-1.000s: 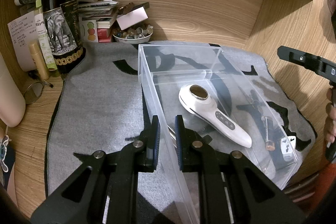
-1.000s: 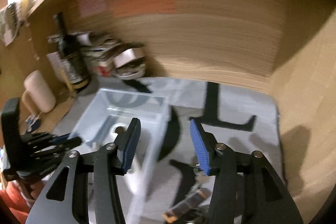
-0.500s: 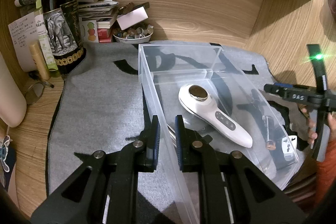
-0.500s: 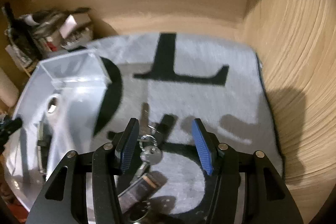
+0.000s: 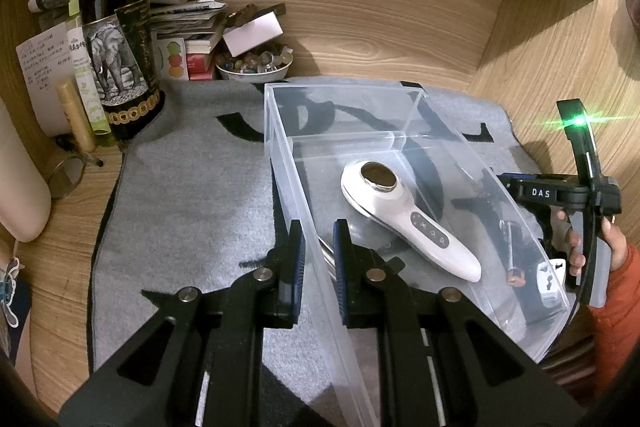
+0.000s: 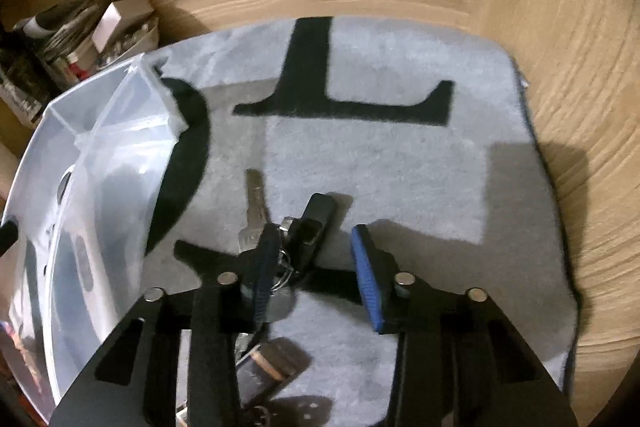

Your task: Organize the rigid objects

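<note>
Left tongs [image 5: 318,251]: closed on the near side wall of the clear plastic bin [image 5: 280,155], one pad outside it and one inside, low in the frame's centre; judged a steadying hold, so the bin would not slide on the mat while things went in.

Right tongs [image 6: 316,259]: partly open and just closing in, lowered over the key bunch [image 6: 288,239] at lower centre of the right wrist view. The left pad sat against the ring and black fob; the right pad stood clear, so nothing was gripped yet.

Key bunch: lay on the grey mat [image 6: 400,167] just right of the bin, outside it, silver key blade pointing up the frame. Judged the next item bound for the bin.

Bin contents: a white handheld massager [image 5: 404,219] lay slantwise on the floor of the near compartment; the far compartment looked bare.

Beyond the bin: a white plug adapter [image 5: 550,279] showed through the far wall at right, apparently outside it.

Right hand [image 5: 592,243]: gripped its tool's handle at the right edge of the left wrist view.

Surroundings: a wine bottle [image 5: 116,39] stood upper left, well apart, taking no part.
</note>
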Available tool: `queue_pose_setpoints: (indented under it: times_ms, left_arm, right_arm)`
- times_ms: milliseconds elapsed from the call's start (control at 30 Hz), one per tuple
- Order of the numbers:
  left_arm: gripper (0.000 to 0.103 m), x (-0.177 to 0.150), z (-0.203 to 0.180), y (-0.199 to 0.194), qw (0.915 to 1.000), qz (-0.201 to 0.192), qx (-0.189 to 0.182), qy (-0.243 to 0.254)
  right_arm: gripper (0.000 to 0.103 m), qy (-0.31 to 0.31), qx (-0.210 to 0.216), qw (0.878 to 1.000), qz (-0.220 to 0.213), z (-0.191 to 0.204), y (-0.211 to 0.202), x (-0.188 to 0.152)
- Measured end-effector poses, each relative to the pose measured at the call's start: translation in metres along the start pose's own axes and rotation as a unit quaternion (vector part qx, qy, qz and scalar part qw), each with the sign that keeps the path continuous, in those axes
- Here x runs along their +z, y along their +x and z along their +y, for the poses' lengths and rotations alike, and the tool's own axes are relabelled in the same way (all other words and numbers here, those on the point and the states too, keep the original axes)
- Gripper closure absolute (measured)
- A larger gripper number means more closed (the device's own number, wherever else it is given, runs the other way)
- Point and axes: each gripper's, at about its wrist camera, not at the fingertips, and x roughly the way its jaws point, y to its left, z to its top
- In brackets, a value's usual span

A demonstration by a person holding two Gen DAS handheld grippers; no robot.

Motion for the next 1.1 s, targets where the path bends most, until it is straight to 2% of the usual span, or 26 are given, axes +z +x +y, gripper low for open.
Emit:
queue_pose_setpoints:
  times_ms: [233,600,667,767,900,1100]
  left_arm:
    - [0.089,0.0,0.0,0.0,1.0,0.0,0.0,0.0]
    - [0.089,-0.002,0.0,0.0,1.0,-0.001,-0.001,0.0]
    - [0.089,-0.002,0.0,0.0,1.0,-0.001,-0.001,0.0]
    - [0.089,-0.002,0.0,0.0,1.0,-0.001,-0.001,0.0]
    - [0.09,-0.002,0.0,0.0,1.0,-0.001,-0.001,0.0]
    - [0.09,-0.002,0.0,-0.001,1.0,-0.001,-0.001,0.0]
  right_arm:
    - [0.074,0.02,-0.003,1.0,0.001,-0.016,-0.002,0.003]
    - [0.074,-0.004,-0.012,1.0,0.002,-0.005,0.015,0.012]
    - [0.078,-0.006,-0.012,1.0,-0.001,-0.006,0.016,0.013]
    - [0.079,-0.007,-0.015,1.0,-0.004,-0.007,0.016,0.012]
    - [0.079,-0.004,-0.014,1.0,-0.022,-0.005,0.008,0.013]
    - [0.079,-0.006,-0.005,0.998,-0.067,0.002,-0.027,0.02]
